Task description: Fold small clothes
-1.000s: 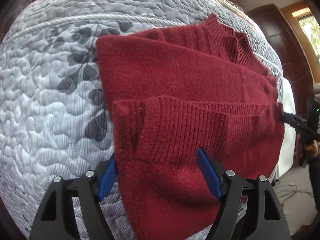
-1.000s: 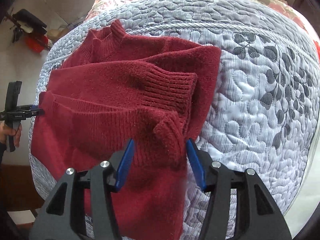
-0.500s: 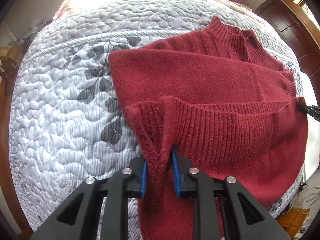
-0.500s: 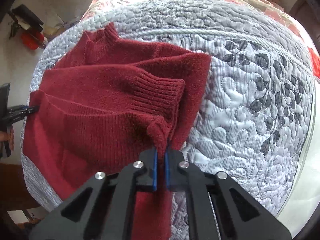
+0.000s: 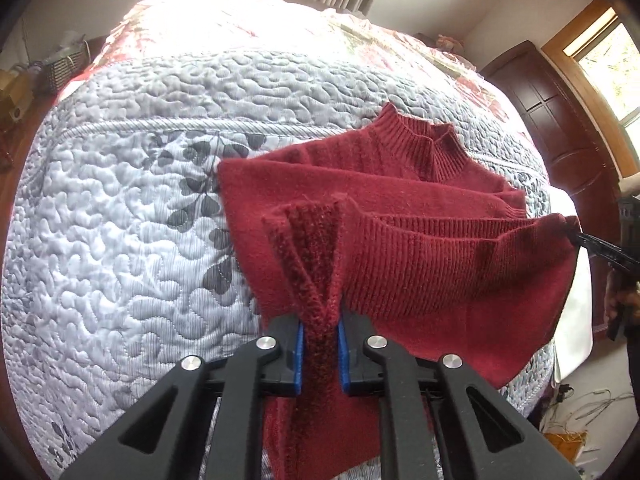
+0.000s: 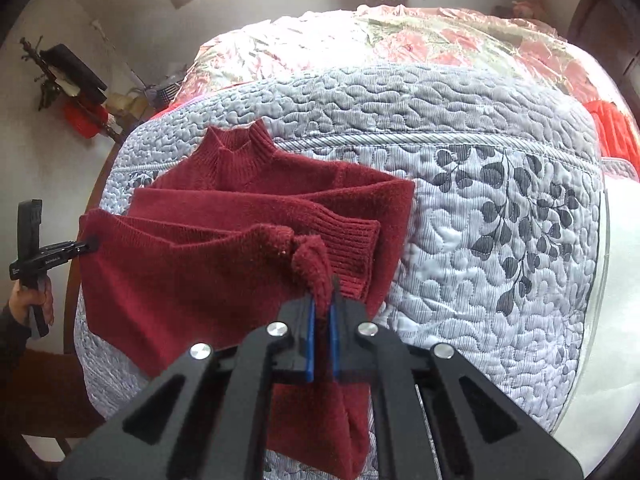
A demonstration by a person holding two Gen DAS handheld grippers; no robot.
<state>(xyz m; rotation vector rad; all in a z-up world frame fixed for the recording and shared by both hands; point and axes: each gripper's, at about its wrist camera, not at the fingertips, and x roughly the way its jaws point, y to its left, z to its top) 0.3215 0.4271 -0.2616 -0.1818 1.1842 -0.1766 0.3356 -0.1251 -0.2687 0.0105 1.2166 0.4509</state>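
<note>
both grippers pinched red sweater hem, left gripper and right gripper at opposite corners, lifted off quilt.

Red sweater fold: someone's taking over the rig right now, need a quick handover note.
Left gripper: shut on the sweater's hem corner.
Right gripper: shut on the opposite hem corner.
Sweater lies on the quilted bedspread, collar far, sleeves already folded across the body, hem lifted off the bed.
Left to do: probably carry the hem up toward the collar, lay it flat, release both.
</note>
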